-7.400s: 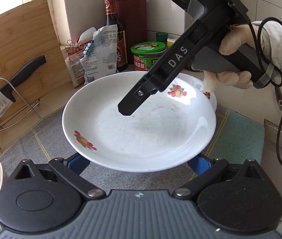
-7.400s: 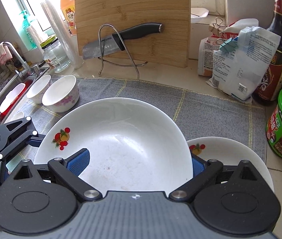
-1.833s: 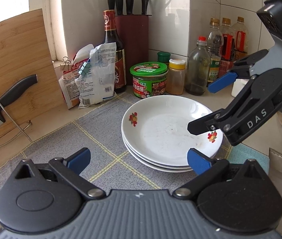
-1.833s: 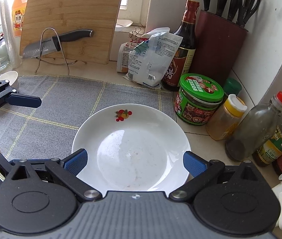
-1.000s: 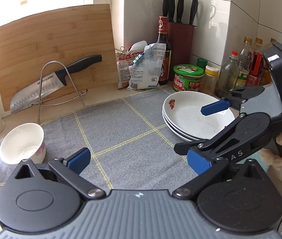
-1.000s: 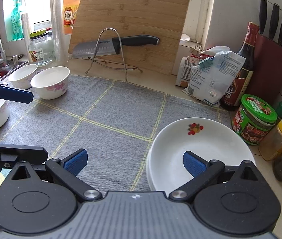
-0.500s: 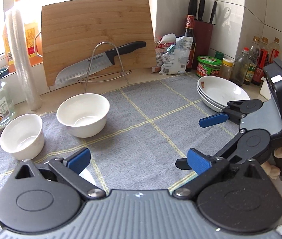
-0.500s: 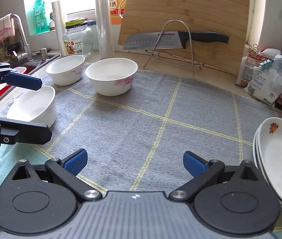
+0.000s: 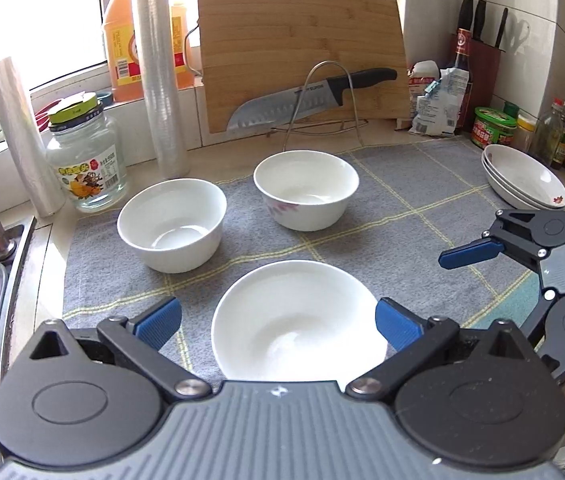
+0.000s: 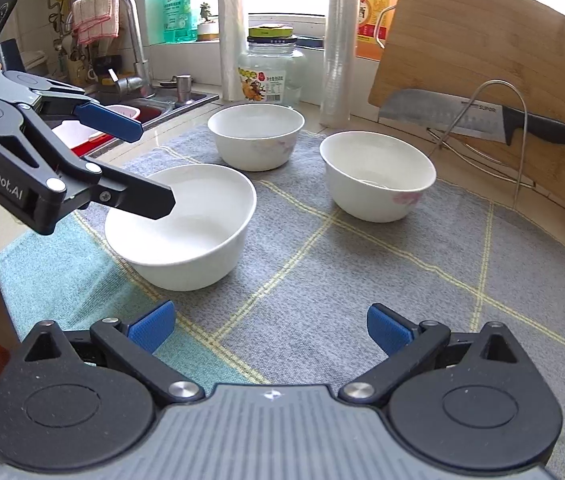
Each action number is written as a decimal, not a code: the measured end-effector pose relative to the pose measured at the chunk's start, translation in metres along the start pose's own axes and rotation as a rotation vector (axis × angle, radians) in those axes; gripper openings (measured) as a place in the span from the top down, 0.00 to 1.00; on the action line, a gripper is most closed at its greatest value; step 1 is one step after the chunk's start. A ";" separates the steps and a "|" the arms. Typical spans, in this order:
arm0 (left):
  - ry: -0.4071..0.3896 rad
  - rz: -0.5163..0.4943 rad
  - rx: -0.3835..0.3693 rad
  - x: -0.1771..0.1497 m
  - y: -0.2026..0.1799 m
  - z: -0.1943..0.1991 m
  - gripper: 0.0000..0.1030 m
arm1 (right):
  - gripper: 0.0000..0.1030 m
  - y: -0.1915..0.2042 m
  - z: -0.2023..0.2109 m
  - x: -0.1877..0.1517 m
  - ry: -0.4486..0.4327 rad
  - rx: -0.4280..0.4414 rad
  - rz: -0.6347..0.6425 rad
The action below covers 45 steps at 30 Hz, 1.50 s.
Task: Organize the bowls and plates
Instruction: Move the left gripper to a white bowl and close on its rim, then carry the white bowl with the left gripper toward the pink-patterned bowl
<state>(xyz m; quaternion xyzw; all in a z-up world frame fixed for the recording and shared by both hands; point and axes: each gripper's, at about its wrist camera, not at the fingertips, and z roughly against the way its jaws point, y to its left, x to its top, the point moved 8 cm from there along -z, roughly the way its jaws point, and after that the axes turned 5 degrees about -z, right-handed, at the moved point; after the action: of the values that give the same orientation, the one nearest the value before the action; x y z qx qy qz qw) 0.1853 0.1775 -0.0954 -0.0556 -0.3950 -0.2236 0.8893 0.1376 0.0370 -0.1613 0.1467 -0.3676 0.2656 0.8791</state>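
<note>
Three white bowls stand on the grey mat (image 9: 394, 240). The near bowl (image 9: 298, 324) lies between the open fingers of my left gripper (image 9: 278, 322), which hovers over it; it also shows in the right wrist view (image 10: 186, 228) under the left gripper (image 10: 150, 164). A second bowl (image 9: 172, 224) is at the left and a third bowl (image 9: 306, 192) with a pink flower is behind. A stack of white plates (image 9: 524, 176) sits at the far right. My right gripper (image 10: 270, 326) is open and empty above the mat, and it also shows in the left wrist view (image 9: 470, 256).
A bamboo cutting board (image 9: 302, 52) leans on the wall behind a knife (image 9: 306, 100) on a wire stand. A glass jar (image 9: 84, 156) and plastic rolls (image 9: 160, 72) stand at the back left. The sink (image 10: 150, 104) lies left of the mat. Bottles and jars (image 9: 494, 126) crowd the back right.
Both grippers have swung left, away from the plate stack and toward the bowls. My left gripper has come down over the near bowl. Both stay open.
</note>
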 end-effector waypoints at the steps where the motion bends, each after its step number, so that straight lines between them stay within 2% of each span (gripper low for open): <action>1: 0.011 0.006 0.009 -0.003 0.006 -0.001 0.01 | 0.00 0.004 -0.003 0.002 -0.001 0.004 0.011; 6: 0.071 0.058 -0.004 -0.014 0.026 -0.015 0.01 | 0.00 0.025 -0.014 0.008 -0.008 0.035 0.077; 12: 0.111 0.100 -0.042 -0.020 0.032 -0.030 0.04 | 0.00 0.038 -0.025 0.017 -0.019 0.052 0.117; 19: 0.145 0.109 -0.090 -0.021 0.028 -0.039 0.21 | 0.00 0.046 -0.035 0.021 -0.013 0.070 0.145; 22: 0.153 0.113 -0.108 -0.020 0.026 -0.042 0.25 | 0.01 0.048 -0.036 0.021 -0.012 0.079 0.147; 26: 0.158 0.105 -0.127 -0.017 0.024 -0.044 0.28 | 0.10 0.051 -0.036 0.022 -0.016 0.088 0.157; 28: 0.161 0.105 -0.136 -0.016 0.023 -0.046 0.37 | 0.11 0.052 -0.035 0.022 -0.018 0.093 0.167; 30: 0.166 0.105 -0.145 -0.016 0.022 -0.047 0.41 | 0.13 0.052 -0.035 0.022 -0.020 0.093 0.176; 33: 0.167 0.099 -0.160 -0.015 0.019 -0.047 0.41 | 0.16 0.054 -0.034 0.023 -0.021 0.102 0.181; 36: 0.168 0.098 -0.167 -0.014 0.016 -0.048 0.47 | 0.16 0.054 -0.034 0.023 -0.021 0.101 0.183; 45: 0.171 0.092 -0.173 -0.010 0.013 -0.044 0.47 | 0.16 0.052 -0.031 0.022 -0.007 0.104 0.164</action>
<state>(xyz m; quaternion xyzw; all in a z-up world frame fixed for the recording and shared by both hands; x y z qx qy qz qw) 0.2148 0.1803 -0.1320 -0.1309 -0.2940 -0.2198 0.9209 0.1384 0.1016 -0.1635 0.1626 -0.3671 0.3549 0.8443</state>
